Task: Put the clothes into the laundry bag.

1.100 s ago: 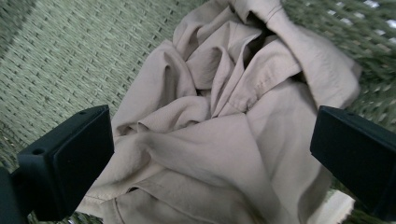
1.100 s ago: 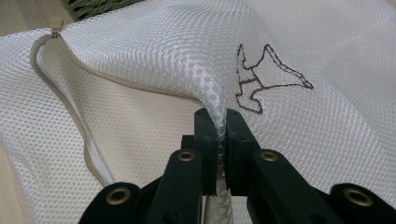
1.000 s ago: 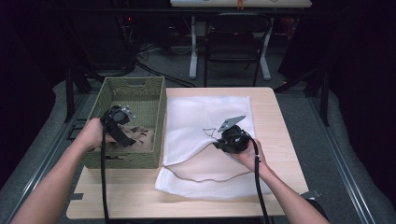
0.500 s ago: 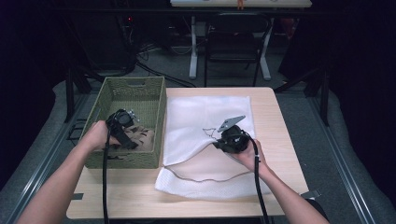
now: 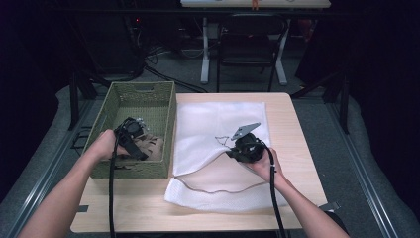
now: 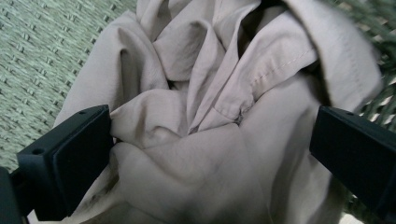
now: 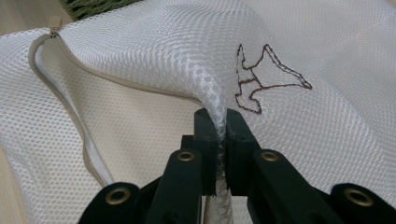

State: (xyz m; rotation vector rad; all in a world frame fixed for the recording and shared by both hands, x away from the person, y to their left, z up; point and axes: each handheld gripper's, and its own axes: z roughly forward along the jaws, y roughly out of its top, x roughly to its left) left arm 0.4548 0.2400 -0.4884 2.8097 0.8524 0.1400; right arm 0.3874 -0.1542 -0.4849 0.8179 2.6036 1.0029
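Fingers of the left gripper [image 6: 205,154] stand wide apart w/ crumpled beige garment [image 6: 210,116] bunched between them; one finger [image 6: 70,158] touches the cloth at left of the left gripper view, the other is at far right edge. Garment lies inside green woven basket [image 5: 163,106], at the end nearest the person, on the table's left. High view: left gripper [image 5: 130,141] held down in the basket over the cloth.

R gripper [image 7: 217,140] has its fingers pressed together, clamped on a raised fold of white mesh laundry bag [image 7: 154,51], just beside the brown stitched outline [image 7: 264,79]. Bag is spread flat on wooden table [image 5: 292,124], right of basket, touching its side. Beige zipper edge [image 7: 70,107] curves open along the near part of the bag; zipper pull [image 7: 55,22] sits at the end of it. High view: right gripper [image 5: 233,148] is about mid-bag, lifting the top layer.
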